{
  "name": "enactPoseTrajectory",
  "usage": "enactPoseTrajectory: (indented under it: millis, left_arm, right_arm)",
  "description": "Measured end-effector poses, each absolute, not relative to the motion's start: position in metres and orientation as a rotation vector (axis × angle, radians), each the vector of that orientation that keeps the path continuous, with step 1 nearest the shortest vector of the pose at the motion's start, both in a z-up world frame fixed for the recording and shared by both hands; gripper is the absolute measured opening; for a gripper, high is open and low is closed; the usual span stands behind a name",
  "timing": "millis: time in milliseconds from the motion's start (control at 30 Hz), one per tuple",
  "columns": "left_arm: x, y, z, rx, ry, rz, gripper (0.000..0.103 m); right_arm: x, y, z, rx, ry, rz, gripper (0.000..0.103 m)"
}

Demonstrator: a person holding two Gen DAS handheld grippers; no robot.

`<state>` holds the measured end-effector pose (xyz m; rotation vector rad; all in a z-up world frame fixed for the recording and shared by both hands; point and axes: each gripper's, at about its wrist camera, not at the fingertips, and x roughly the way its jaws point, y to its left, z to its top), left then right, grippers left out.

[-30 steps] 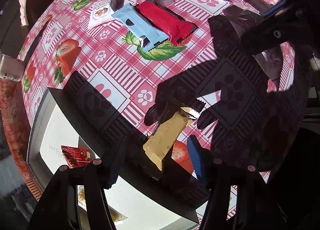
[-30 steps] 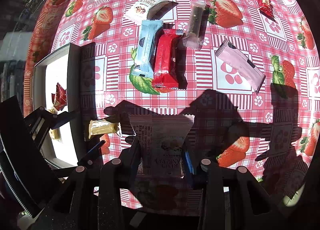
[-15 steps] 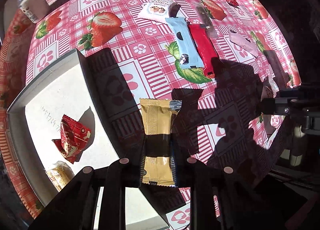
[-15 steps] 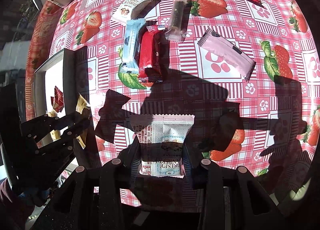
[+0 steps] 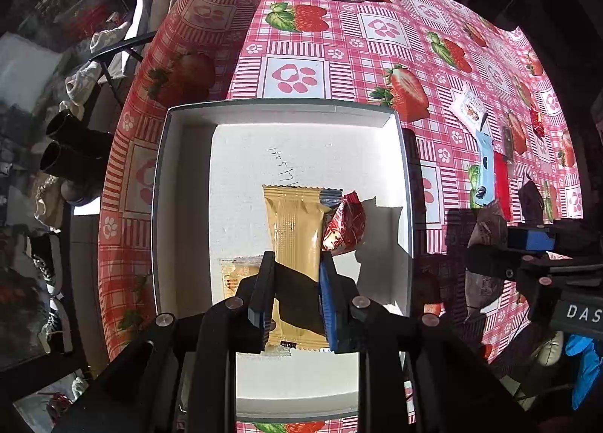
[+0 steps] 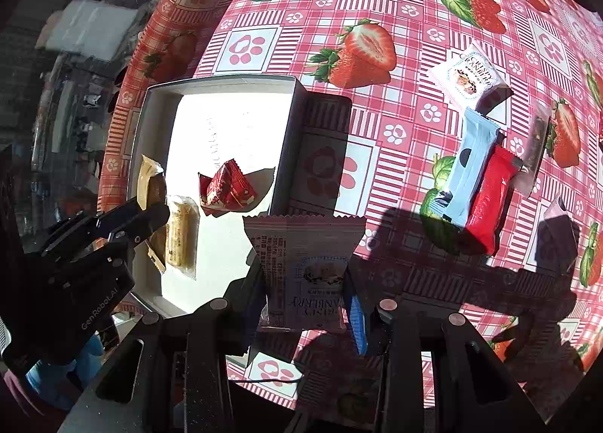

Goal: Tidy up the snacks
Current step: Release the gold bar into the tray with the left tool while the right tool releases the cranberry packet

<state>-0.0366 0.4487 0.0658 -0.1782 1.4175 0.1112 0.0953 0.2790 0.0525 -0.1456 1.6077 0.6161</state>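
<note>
Strawberry tablecloth (image 5: 380,29) under white box (image 5: 279,112); left gripper (image 5: 296,293) clamps gold bar (image 5: 296,229), hiding its middle; right gripper (image 6: 307,305) clamps cranberry pack (image 6: 305,256).

Left wrist cam sits close above the white box (image 5: 399,184), looking steeply down into it, tablecloth (image 5: 339,52) running off toward 12 and 2 o'clock. Right wrist cam hangs a bit further back, box (image 6: 286,139) at its 10 o'clock. Both views share that box.
</note>
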Motion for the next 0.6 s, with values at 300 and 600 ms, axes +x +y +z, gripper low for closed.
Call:
enactPoseTrajectory:
  millis: [300, 600]
  left_arm:
    - [-0.042, 0.482, 0.047, -0.219, 1.46, 0.173, 0.024]
    - [-0.045, 0.483, 0.04, -0.206, 1.488, 0.195, 0.065]
  right_arm:
    - [0.092, 0.352, 0.046, -0.192, 1.617, 0.694, 0.04]
    - [0.099, 0.379, 0.033, -0.182, 1.661, 0.693, 0.055]
